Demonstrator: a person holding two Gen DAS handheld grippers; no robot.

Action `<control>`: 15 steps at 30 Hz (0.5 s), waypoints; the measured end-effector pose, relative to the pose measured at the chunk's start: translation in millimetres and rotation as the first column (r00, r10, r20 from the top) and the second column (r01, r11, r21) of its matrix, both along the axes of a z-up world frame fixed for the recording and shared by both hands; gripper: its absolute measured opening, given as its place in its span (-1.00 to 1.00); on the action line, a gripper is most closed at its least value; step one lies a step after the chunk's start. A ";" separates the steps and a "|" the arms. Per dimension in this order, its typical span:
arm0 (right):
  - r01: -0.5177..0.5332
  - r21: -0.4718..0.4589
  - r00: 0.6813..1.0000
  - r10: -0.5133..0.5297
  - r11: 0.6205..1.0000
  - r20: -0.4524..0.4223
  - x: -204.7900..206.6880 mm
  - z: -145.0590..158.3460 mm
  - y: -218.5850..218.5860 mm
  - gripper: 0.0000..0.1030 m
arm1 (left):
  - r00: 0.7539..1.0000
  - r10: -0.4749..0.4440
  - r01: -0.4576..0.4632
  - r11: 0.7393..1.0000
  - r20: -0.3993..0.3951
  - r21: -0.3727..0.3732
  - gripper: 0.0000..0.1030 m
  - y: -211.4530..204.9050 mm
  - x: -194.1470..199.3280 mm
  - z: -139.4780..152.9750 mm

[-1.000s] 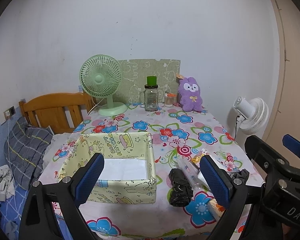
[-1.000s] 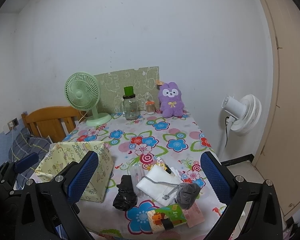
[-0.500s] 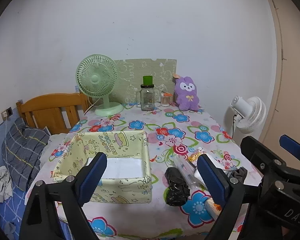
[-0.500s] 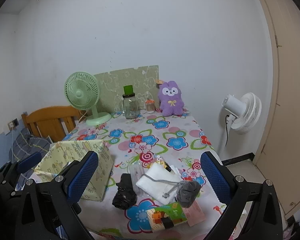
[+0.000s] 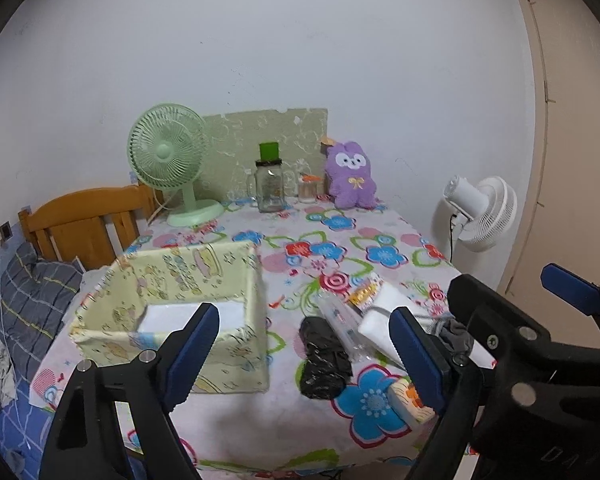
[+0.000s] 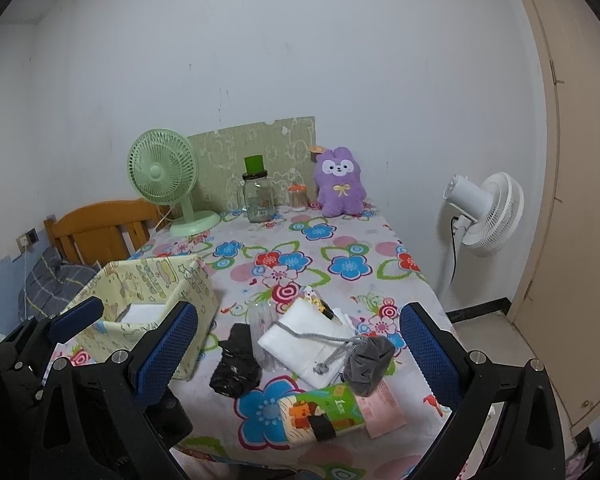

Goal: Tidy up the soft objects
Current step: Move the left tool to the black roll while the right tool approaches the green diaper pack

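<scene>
A yellow fabric box point(image 5: 188, 304) stands on the flowered tablecloth point(image 5: 340, 248) at the front left, with a white item inside. Right of it lie a black crumpled bag point(image 5: 324, 360), a clear tube point(image 5: 342, 322), a white drawstring pouch point(image 6: 300, 336), a grey cloth point(image 6: 368, 362) and a tissue pack point(image 6: 320, 408). A purple plush point(image 5: 350, 174) sits at the back. My left gripper point(image 5: 304, 356) is open and empty above the front edge. My right gripper point(image 6: 300, 356) is open and empty over the pile.
A green desk fan point(image 5: 168, 160), a glass jar with a green lid point(image 5: 270, 184) and a small jar point(image 5: 308, 188) stand at the back. A white floor fan point(image 5: 480, 212) is to the right, a wooden headboard point(image 5: 84, 220) and bedding to the left.
Both grippers have drawn back and up a little from the table, so the objects look smaller. Nothing on the table has moved.
</scene>
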State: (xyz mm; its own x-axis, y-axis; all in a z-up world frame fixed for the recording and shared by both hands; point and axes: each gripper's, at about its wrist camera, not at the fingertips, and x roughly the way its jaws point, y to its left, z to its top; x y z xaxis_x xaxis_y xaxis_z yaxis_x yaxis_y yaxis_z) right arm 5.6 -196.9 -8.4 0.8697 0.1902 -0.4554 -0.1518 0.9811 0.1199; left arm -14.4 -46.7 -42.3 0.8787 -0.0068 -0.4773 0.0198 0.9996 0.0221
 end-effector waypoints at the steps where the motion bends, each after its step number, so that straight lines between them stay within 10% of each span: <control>1: 0.001 -0.004 1.000 -0.001 1.000 -0.005 0.2 -3.4 -1.0 0.98 | 1.000 -0.005 0.005 1.000 -0.010 -0.001 0.71 -1.6 1.4 -2.6; 15: 0.008 -0.013 0.997 -0.009 1.000 -0.078 9.3 -44.8 -13.3 0.93 | 0.992 -0.056 0.055 0.998 -0.114 -0.007 0.71 -23.1 16.5 -46.2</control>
State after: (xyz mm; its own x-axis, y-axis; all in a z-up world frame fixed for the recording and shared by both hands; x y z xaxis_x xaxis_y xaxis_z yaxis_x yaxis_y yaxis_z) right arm 14.9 -210.2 -53.2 0.8329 0.1765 -0.5245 -0.1337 0.9839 0.1189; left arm 2.2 -69.8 -88.5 0.8167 -0.0561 -0.5744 0.0773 0.9969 0.0125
